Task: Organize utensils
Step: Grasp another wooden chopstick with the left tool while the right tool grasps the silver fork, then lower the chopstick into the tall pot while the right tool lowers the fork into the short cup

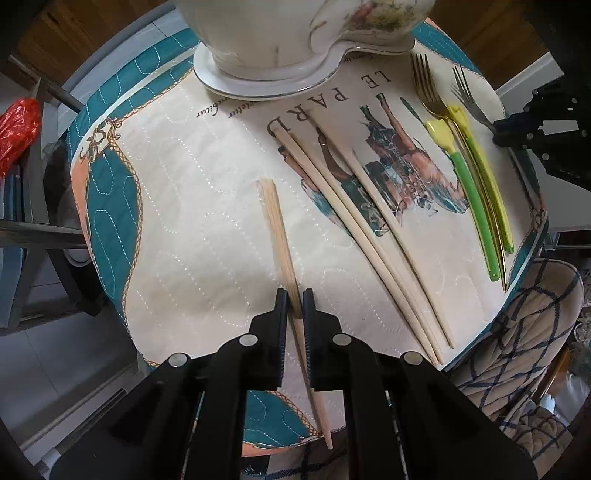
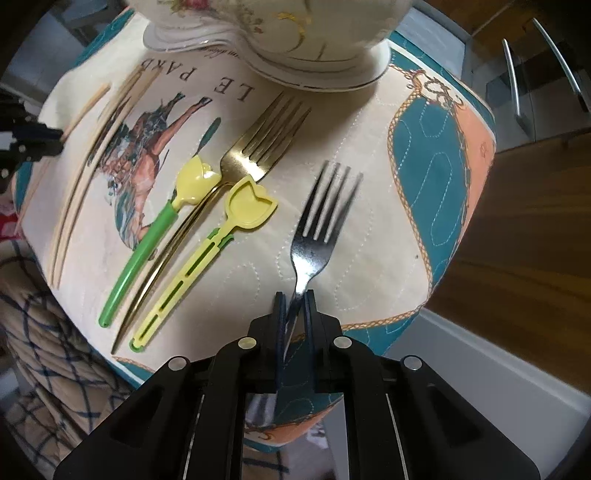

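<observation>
Two black hand-held grippers are down over the table, each pinched nearly closed on a utensil. The left gripper (image 1: pixel 294 301) has its ribbed pads squeezed onto a pale bamboo chopstick pair (image 1: pixel 280 236), still joined, flat-ended at the top and tapering to a point past the table edge. The right gripper (image 2: pixel 294 304) is clamped on the thin neck of a dark polished steel fork (image 2: pixel 317 229), four tines pointing away towards the big vessel.

Out from the left gripper, three long cream chopsticks (image 1: pixel 354 221) lie slanted across the horse print, two touching side by side and the third just beside them. Further right sit the other forks.

Beside the steel fork in the right view lie two yellow tulip-shaped plastic spoons: a slotted yellow-handled one (image 2: pixel 207 258) and a green-handled one (image 2: pixel 155 236). A glossy gold metal fork (image 2: pixel 255 147) lies between them, its slim curved handle running down between their handles.

Everything rests on a quilted cream placemat (image 1: pixel 184 206) with teal and peach border, stitched in dotted lines, printed "LE PARD". At the far edge, a large white glazed ceramic tureen (image 1: pixel 280 33) with floral decoration stands on its gold-rimmed saucer, close to the fork tines. A cushion in checked fabric (image 1: pixel 517 350) shows beneath the table edge.
</observation>
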The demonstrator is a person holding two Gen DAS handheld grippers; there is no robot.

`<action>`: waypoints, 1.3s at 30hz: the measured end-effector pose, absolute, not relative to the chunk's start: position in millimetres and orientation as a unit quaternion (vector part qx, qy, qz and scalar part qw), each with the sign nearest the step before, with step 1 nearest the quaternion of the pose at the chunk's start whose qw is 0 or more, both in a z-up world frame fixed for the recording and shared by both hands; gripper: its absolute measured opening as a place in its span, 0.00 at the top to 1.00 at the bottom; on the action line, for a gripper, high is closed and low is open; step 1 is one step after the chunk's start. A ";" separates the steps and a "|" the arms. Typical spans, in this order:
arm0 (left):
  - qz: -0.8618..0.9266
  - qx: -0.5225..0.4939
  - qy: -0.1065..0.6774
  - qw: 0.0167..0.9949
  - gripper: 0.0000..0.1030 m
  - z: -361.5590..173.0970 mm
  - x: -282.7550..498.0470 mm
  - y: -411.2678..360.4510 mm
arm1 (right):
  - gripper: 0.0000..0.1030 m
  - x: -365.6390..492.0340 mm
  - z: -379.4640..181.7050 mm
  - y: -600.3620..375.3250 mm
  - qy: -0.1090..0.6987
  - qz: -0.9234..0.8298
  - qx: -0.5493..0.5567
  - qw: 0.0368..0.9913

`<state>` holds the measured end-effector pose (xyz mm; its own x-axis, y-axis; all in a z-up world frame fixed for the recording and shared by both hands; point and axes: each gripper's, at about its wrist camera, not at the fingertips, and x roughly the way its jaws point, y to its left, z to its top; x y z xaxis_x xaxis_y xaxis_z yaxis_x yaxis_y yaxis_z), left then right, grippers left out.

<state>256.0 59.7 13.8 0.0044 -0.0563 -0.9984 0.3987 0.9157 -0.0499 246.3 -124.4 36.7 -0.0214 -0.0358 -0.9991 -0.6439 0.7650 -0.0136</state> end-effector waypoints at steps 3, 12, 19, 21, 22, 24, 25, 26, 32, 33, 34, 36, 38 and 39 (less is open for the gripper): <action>-0.163 0.126 0.673 0.711 0.95 16.0 253.4 58.1 | 0.94 248.8 40.1 -133.9 0.673 0.237 -0.236 0.659; -0.187 0.034 0.572 0.798 0.95 64.8 229.3 92.9 | 0.94 246.7 78.9 -187.4 0.613 0.263 -0.161 0.727; -0.170 -0.030 0.423 0.890 0.95 112.3 207.6 123.6 | 0.94 233.7 131.7 -209.2 0.502 0.302 -0.071 0.807; -0.162 -0.033 0.386 0.908 0.95 122.9 204.8 123.0 | 0.94 228.1 141.7 -209.8 0.471 0.306 -0.050 0.826; -0.162 -0.041 0.360 0.918 0.95 129.5 202.2 119.4 | 0.94 227.0 144.1 -208.6 0.460 0.304 -0.045 0.833; -0.154 -0.049 0.326 0.932 0.95 140.9 198.9 117.6 | 0.94 227.0 149.5 -202.1 0.435 0.297 -0.037 0.849; -0.151 -0.053 0.302 0.940 0.95 147.2 197.7 113.5 | 0.94 225.2 149.6 -196.6 0.426 0.294 -0.035 0.855; -0.146 -0.057 0.284 0.946 0.95 153.0 197.2 110.5 | 0.94 226.1 151.8 -196.4 0.416 0.289 -0.033 0.861; -0.117 -0.059 0.167 0.977 0.95 180.7 193.9 86.6 | 0.94 218.9 169.5 -186.7 0.350 0.278 -0.016 0.895; -0.113 -0.055 0.156 0.980 0.95 183.7 193.5 84.6 | 0.94 217.9 172.2 -185.4 0.341 0.276 -0.014 0.899; -0.107 -0.051 0.144 0.983 0.95 186.7 195.5 81.1 | 0.94 218.7 175.9 -184.1 0.331 0.277 -0.008 0.902; -0.103 -0.049 0.129 0.985 0.95 190.9 200.3 77.0 | 0.94 217.4 181.4 -181.4 0.317 0.279 -0.002 0.906; -0.098 -0.048 0.114 0.987 0.94 197.1 206.4 72.9 | 0.94 218.6 187.6 -179.3 0.307 0.282 -0.001 0.909; -0.097 -0.048 0.110 0.988 0.94 199.7 208.2 71.9 | 0.94 220.1 192.1 -177.9 0.301 0.284 -0.001 0.910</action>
